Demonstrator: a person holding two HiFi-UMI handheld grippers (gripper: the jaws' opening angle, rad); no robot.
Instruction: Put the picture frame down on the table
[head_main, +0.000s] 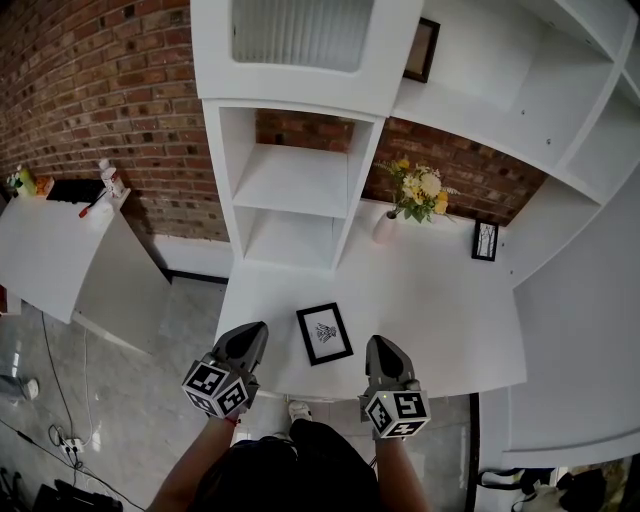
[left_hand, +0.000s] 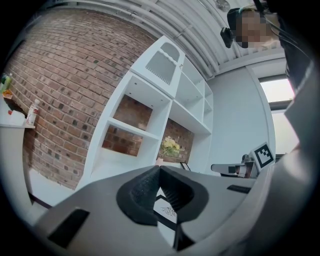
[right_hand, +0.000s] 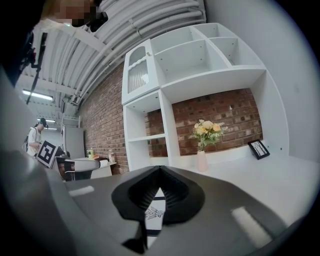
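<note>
lying flat on the white table (head_main: 440, 290), the picture frame (head_main: 324, 333) rests between your grippers, long axis pointing away from you, with your left gripper (head_main: 256, 332) and right gripper (head_main: 379, 345) both pressed together, empty, flanking it about equally.

In each gripper view the meeting jaws hide most of the picture frame (left_hand: 166, 211); only a sliver shows. Its drawing is too small to tell, and the bottom edge cuts off the person's arms (head_main: 188, 468).
</note>
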